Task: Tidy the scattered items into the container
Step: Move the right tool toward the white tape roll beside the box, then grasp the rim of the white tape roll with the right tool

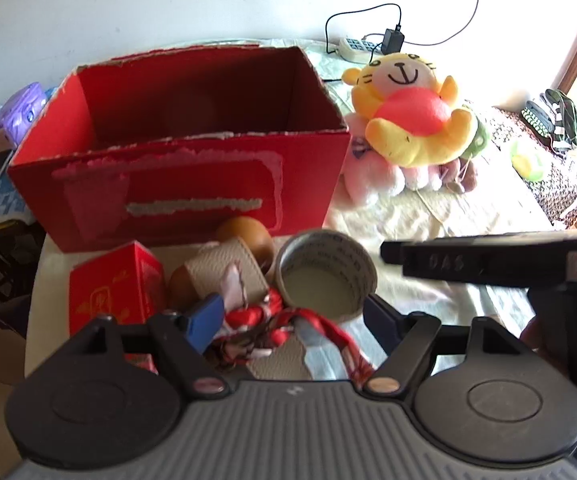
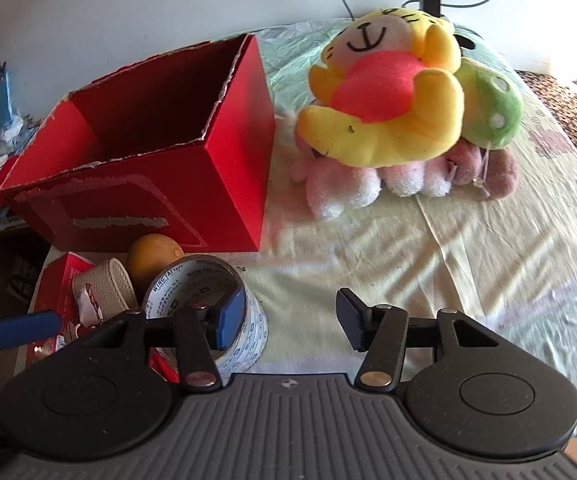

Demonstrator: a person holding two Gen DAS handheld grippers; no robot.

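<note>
Because the scattered items crowd together at the near-left corner of the tabletop (image 2: 368, 264), just in front of the red box (image 2: 160, 176), the main risk I judge here is a muddled grasp: the tape roll (image 2: 208, 312), the beige leather strap (image 2: 106, 286), the orange (image 2: 150, 258) and the small red carton (image 1: 108, 292) sit touching or nearly touching, and the red ribbon trinket (image 1: 264, 320) drapes loosely, so a lift could drag a neighbour along or push it off the near edge. The right gripper (image 2: 292, 320) has its fingers spread wide, the left blue pad reaching into the tape roll's hollow and the right pad well clear over the cloth; nothing is clamped, and a closing squeeze here could tip the roll instead of catching its wall. The left gripper (image 1: 288, 320) also stands released, its fingers straddling the ribbon trinket and strap without pinching either. The box stands open and looks empty, the plush toys (image 2: 388, 112) piled to its right on the far side.
</note>
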